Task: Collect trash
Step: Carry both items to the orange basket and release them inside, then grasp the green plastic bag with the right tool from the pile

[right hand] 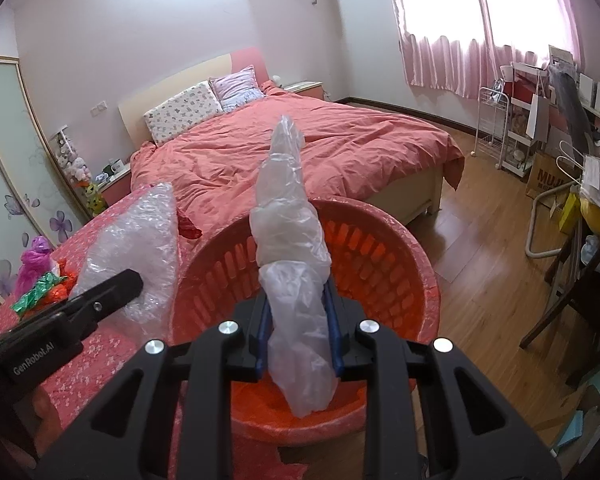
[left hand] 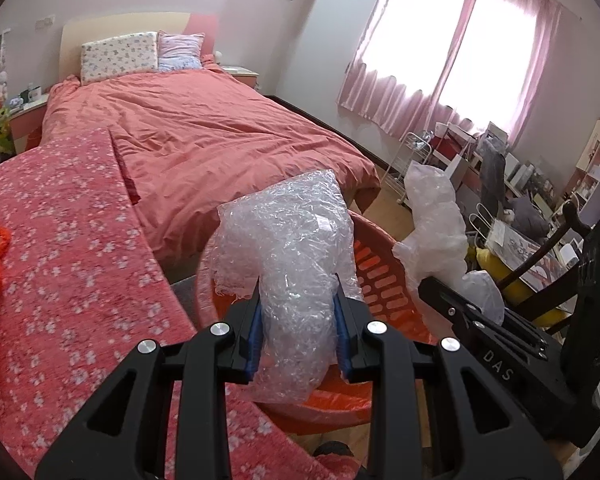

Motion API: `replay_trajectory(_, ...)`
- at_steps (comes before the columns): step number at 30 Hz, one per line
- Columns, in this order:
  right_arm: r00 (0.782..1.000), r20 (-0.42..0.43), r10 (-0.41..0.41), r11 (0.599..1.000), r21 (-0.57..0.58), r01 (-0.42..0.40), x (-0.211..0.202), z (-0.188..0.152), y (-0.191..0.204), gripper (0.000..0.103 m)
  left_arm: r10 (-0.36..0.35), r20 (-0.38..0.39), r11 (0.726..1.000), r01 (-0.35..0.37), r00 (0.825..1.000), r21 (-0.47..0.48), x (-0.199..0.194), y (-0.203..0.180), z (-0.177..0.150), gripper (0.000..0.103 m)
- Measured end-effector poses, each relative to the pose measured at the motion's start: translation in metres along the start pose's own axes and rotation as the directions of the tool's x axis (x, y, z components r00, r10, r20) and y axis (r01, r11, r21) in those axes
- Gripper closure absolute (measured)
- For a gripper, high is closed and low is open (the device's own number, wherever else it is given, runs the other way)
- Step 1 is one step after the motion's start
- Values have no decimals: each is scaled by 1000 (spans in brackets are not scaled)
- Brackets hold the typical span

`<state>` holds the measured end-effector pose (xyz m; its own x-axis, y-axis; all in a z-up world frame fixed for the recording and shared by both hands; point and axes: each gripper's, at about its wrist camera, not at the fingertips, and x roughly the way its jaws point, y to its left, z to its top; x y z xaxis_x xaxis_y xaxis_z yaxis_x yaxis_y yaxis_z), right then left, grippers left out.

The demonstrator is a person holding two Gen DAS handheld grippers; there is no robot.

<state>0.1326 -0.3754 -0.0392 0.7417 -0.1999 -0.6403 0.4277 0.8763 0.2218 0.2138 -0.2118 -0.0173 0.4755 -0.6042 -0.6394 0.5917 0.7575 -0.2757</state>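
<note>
Left tool (left hand: pixel 298 320) gripping bubble wrap (left hand: pixel 292 240), right tool (right hand: pixel 298 326) gripping plastic bag (right hand: pixel 292 240), above red basket (right hand: pixel 400 264)

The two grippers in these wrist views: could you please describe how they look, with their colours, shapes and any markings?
Both the left gripper and the right gripper are matte black, with angular linkage arms that have cut-out openings, round silver pivot bolts, and blue pads inside the fingers. The left one's side reads "GenRobot.AI"; the right one's shows "DAS" and a small green light. No sleeves or cables are visible.
</note>
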Motion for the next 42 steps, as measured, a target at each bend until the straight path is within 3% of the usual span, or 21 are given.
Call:
replay_trajectory(8,1000,0,-4,1000,22,4,12,3,-6,74,-2,-41,1000,2,999,-2,20,-3,-1,72)
replay_trajectory(14,1000,-9,-7,999,46,8,21,2,-13,56,31,-65,999,-32,997,-11,25,3,-5,51)
replay_trajectory(26,999,11,-46,999,5,45,9,-3,1,41,139,-37,988,-141,990,-58,-6,42,-12,42)
replay_trajectory(36,999,5,35,994,-101,-34,-1,-6,67,40,277,57,959,-273,959,-76,-75,86,-25,40)
replay_trajectory(42,992,-28,121,974,-188,-124,-3,-16,132,40,370,98,922,-353,924,-160,-126,135,-39,40)
